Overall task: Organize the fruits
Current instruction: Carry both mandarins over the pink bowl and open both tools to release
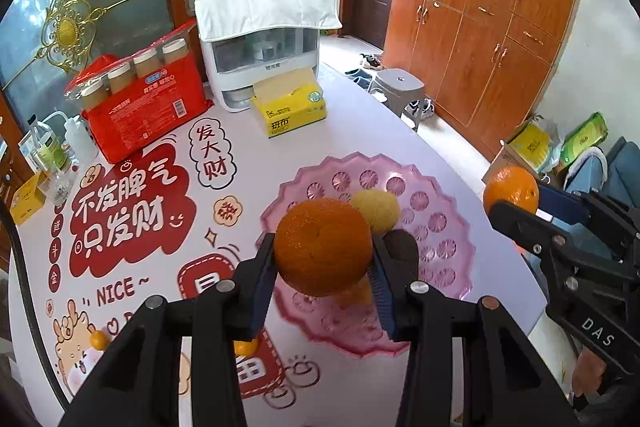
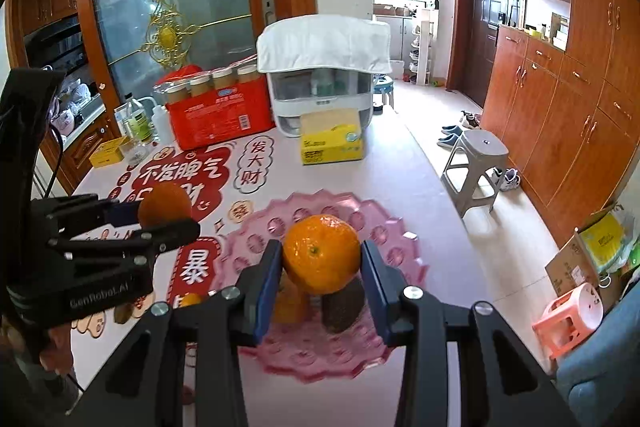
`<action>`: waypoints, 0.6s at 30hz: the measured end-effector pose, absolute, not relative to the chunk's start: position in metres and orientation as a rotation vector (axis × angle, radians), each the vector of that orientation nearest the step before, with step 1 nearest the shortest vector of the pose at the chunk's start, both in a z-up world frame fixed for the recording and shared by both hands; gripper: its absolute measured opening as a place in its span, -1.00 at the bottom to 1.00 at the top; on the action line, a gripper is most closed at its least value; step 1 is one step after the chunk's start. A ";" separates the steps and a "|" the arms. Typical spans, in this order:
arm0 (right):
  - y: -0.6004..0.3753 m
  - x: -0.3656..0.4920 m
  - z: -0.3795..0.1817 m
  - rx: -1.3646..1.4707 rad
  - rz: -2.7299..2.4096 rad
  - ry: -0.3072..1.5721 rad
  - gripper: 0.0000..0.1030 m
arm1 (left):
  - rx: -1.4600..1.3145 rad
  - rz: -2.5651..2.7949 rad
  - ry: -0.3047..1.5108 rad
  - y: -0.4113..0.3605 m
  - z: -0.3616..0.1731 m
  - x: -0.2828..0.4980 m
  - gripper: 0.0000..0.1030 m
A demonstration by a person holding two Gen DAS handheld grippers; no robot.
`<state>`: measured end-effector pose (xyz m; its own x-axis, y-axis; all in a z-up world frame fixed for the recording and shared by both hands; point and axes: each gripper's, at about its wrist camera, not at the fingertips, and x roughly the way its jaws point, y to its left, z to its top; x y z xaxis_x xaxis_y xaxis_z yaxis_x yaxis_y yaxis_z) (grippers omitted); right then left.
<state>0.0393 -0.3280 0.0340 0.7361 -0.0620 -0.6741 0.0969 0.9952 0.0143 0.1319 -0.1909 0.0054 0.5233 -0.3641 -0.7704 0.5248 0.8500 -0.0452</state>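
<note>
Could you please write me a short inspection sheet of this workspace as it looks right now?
Surface: table under a printed red-and-white cover.
Job's things: pink tray holding a yellow fruit and a dark fruit; small oranges loose on the table.
Clutter: red pack, yellow tissue box, covered white appliance, bottles.
Grippers: left gripper shut on orange; right gripper shut on mandarin.
Cables: one black cable.
Surroundings: grey stool, wooden cabinets, shoes.

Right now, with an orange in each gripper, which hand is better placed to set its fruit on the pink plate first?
Left, probably. The left gripper holds its orange above the pink plate. The right gripper with its orange seems nearer the plate's edge.
</note>
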 end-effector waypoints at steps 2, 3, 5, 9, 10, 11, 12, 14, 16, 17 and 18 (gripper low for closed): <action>-0.337 0.047 0.032 0.047 -0.088 0.744 -0.22 | 0.205 -0.522 0.876 -0.201 0.000 0.136 -0.18; -0.341 0.052 0.028 0.046 -0.087 0.752 -0.22 | 0.206 -0.513 0.880 -0.205 -0.004 0.138 -0.18; -0.346 0.057 0.024 0.043 -0.084 0.762 -0.22 | 0.211 -0.491 0.888 -0.212 -0.011 0.142 -0.18; -0.353 0.068 0.011 0.016 -0.080 0.786 -0.22 | 0.208 -0.446 0.929 -0.218 -0.030 0.154 -0.18; -0.355 0.072 0.007 0.012 -0.078 0.796 -0.22 | 0.206 -0.435 0.939 -0.219 -0.035 0.157 -0.18; -0.356 0.074 0.004 0.011 -0.074 0.801 -0.22 | 0.206 -0.430 0.944 -0.219 -0.037 0.159 -0.18; -0.358 0.077 0.001 0.011 -0.069 0.807 -0.22 | 0.208 -0.417 0.951 -0.219 -0.041 0.162 -0.18; -0.360 0.081 -0.004 0.010 -0.062 0.818 -0.22 | 0.211 -0.397 0.967 -0.220 -0.049 0.167 -0.18; -0.361 0.086 -0.010 0.004 -0.055 0.830 -0.22 | 0.210 -0.383 0.981 -0.221 -0.056 0.172 -0.18; -0.362 0.089 -0.014 0.002 -0.053 0.837 -0.22 | 0.212 -0.378 0.986 -0.221 -0.058 0.174 -0.18; -0.363 0.091 -0.018 0.003 -0.050 0.844 -0.22 | 0.215 -0.372 0.989 -0.221 -0.060 0.175 -0.18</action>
<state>0.0915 -0.3625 -0.0177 0.6635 -0.0426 -0.7469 0.0452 0.9988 -0.0168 0.1747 -0.2212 -0.0603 0.4935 -0.2074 -0.8447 0.4005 0.9162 0.0091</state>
